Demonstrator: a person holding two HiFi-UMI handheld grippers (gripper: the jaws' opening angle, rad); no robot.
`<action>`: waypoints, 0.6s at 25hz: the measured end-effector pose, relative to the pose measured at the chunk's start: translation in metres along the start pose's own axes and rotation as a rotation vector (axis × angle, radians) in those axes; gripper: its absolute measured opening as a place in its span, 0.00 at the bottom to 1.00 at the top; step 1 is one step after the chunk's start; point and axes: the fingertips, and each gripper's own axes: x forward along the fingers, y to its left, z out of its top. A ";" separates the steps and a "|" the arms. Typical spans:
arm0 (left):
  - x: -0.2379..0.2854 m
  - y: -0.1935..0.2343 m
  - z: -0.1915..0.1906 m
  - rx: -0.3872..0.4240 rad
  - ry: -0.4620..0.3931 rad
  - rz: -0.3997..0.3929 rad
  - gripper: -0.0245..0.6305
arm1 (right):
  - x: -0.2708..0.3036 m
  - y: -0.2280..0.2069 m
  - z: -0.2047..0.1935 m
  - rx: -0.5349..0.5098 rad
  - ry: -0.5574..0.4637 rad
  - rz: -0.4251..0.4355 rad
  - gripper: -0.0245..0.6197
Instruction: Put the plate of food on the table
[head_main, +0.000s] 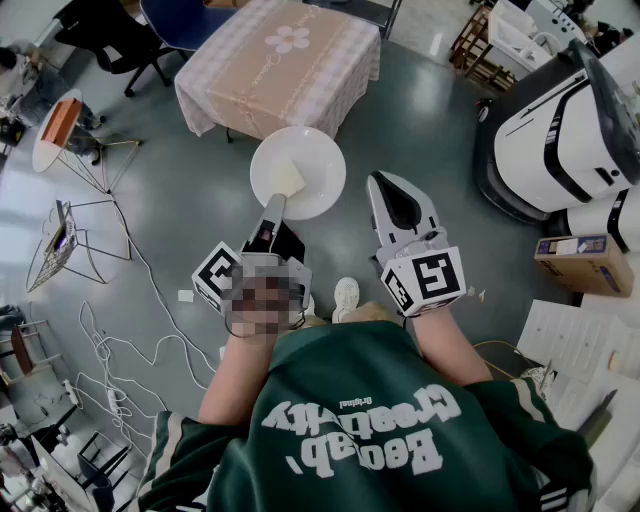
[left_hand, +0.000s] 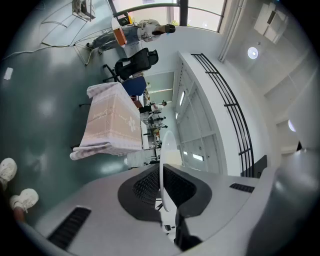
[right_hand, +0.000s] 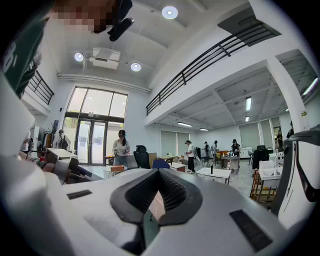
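A white plate (head_main: 310, 160) with a pale yellow piece of food (head_main: 287, 178) hangs above the grey floor, just short of the table (head_main: 285, 60) with the pink checked cloth. My left gripper (head_main: 274, 206) is shut on the plate's near rim. In the left gripper view the plate (left_hand: 167, 145) stands edge-on between the pads of the left gripper (left_hand: 162, 187), with the table (left_hand: 112, 120) ahead. My right gripper (head_main: 384, 186) is beside the plate on its right, shut and holding nothing. In its own view the right gripper (right_hand: 156, 202) points into the room.
A large white machine (head_main: 560, 130) stands at the right, with a cardboard box (head_main: 580, 262) and papers (head_main: 580, 350) near it. Cables (head_main: 110, 340) and wire stands (head_main: 70, 240) lie at the left. A blue chair (head_main: 185, 20) is behind the table. People stand far off.
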 end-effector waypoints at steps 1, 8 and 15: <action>0.002 -0.001 -0.002 0.003 0.001 0.001 0.07 | 0.000 -0.001 0.000 -0.003 -0.001 0.006 0.06; 0.014 -0.004 -0.013 0.015 -0.005 0.009 0.07 | -0.003 -0.017 0.002 -0.029 -0.032 0.024 0.06; 0.030 -0.004 -0.024 0.031 -0.032 0.029 0.07 | -0.005 -0.033 0.006 -0.052 -0.082 0.076 0.06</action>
